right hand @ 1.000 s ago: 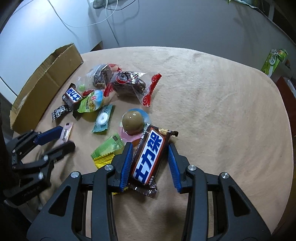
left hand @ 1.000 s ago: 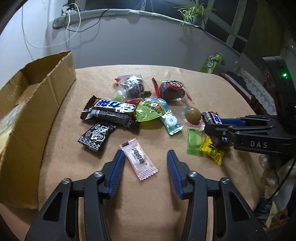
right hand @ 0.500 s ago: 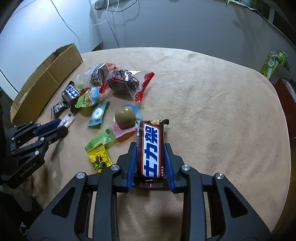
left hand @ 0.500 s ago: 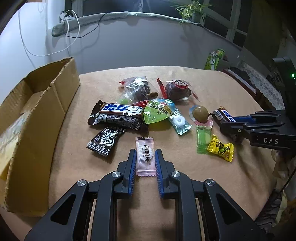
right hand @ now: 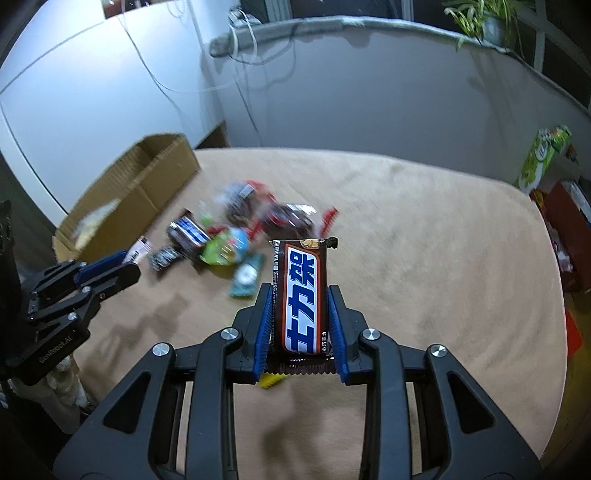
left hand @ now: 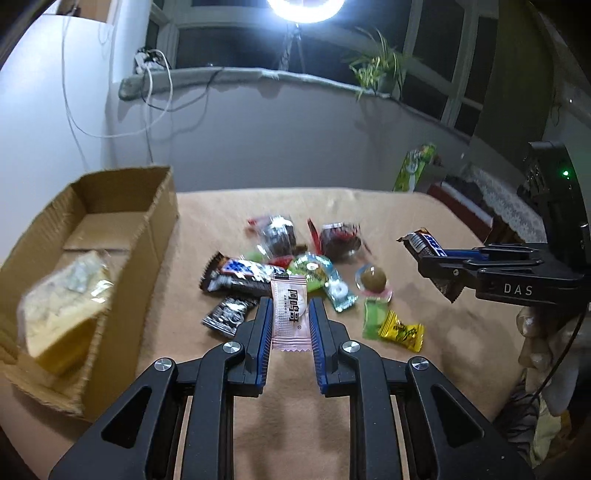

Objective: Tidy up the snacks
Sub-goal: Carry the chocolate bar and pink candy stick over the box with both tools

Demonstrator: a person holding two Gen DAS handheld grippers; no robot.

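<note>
Both grippers have closed and risen off the surface [left hand: 229, 406]: left gripper [left hand: 290, 316] fingers clamp a pink candy sachet [left hand: 290, 314], right gripper [right hand: 300, 315] fingers a chocolate bar [right hand: 301, 295], ready for the cardboard box [left hand: 122, 221].

A ring light [left hand: 306, 6] is glaring from its stand at the window, far beyond the tool. Below it a grey ledge [left hand: 229, 75] is running along the wall, with white cables [left hand: 155, 70] hanging off its left end and trailing down the pale wall. A spindly green plant [left hand: 376, 72] is sitting on the ledge, up and to the right. Off the worktop's far right corner a green carton [left hand: 413, 168] is standing upright, and past it a lace-edged cloth [left hand: 506, 206] is lying over low dark furniture. The worktop [right hand: 424, 240] itself is wearing a tan cloth.
</note>
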